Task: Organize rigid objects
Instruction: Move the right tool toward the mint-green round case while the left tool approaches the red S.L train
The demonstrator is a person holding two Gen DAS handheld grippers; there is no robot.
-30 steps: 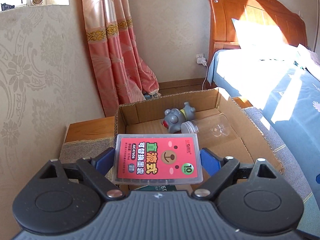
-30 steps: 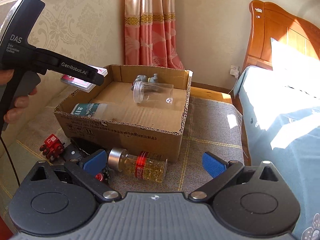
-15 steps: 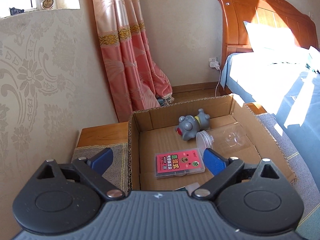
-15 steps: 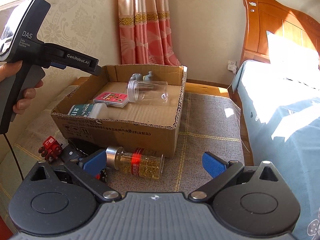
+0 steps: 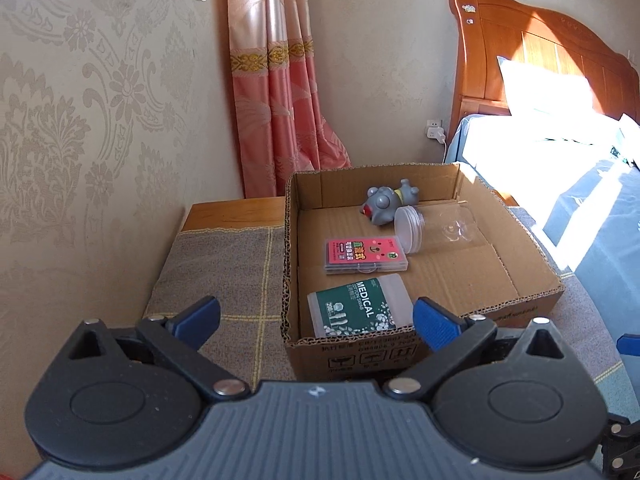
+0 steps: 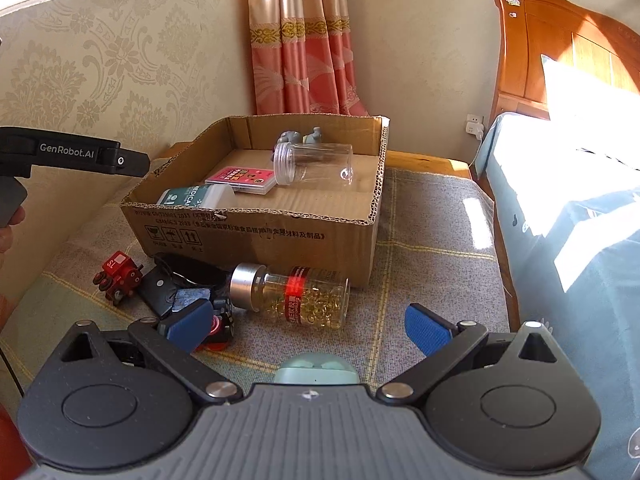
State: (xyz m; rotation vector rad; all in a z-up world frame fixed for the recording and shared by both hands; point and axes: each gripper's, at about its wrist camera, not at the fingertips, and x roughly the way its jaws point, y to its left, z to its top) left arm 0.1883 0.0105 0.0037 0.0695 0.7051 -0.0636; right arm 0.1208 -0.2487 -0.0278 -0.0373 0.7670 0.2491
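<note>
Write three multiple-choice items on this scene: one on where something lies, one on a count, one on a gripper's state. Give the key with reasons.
1. Where does the capsule bottle lie?
A. inside the cardboard box
B. on the cloth in front of the cardboard box
C. on the bed

2. How many things lie in the cardboard box?
A. two
B. four
C. six

3. How is the left gripper?
A. open and empty
B. shut on the pink card case
C. shut on the clear jar

Key: 1 B, it lies on its side outside the front wall. 2 B: grey toy, clear jar, pink card case, swab box. 3 A, its blue pads stand wide apart with nothing between.
</note>
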